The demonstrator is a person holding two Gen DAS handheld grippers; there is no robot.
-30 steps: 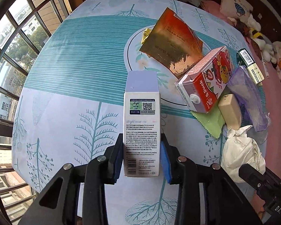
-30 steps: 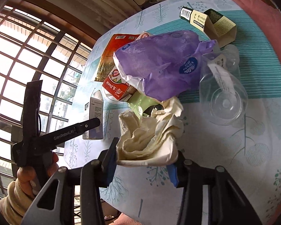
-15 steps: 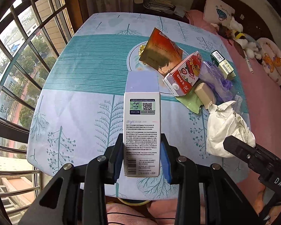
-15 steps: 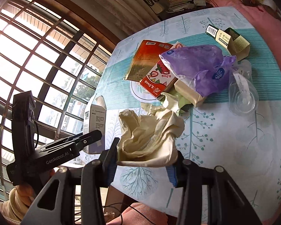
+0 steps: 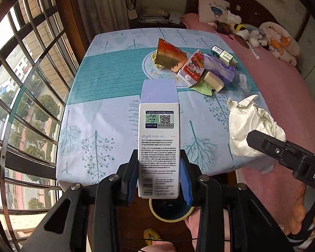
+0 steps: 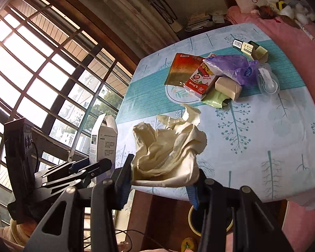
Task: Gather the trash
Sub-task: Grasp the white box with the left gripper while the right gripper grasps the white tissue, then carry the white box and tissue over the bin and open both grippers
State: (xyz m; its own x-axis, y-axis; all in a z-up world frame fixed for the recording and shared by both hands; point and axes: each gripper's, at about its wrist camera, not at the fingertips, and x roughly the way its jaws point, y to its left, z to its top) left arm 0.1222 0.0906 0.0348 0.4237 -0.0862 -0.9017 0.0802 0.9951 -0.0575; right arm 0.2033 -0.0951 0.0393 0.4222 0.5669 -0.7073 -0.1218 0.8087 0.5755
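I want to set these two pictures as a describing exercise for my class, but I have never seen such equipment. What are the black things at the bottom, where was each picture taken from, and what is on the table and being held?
There is no robot here. A person holds a pair of hand tongs in each hand, and a wide-angle camera on each looks along its two fingers.

The left camera's picture shows the left tongs shut on a tall white carton. The right camera's picture shows the right tongs shut on a crumpled cream paper.

Both are held out past the near edge of the table, above a yellow-rimmed bin on the floor.

On the patterned cloth lie an orange foil packet, a red juice carton, a purple plastic bag, a beige block, a green wrapper and a small dark-and-cream box.
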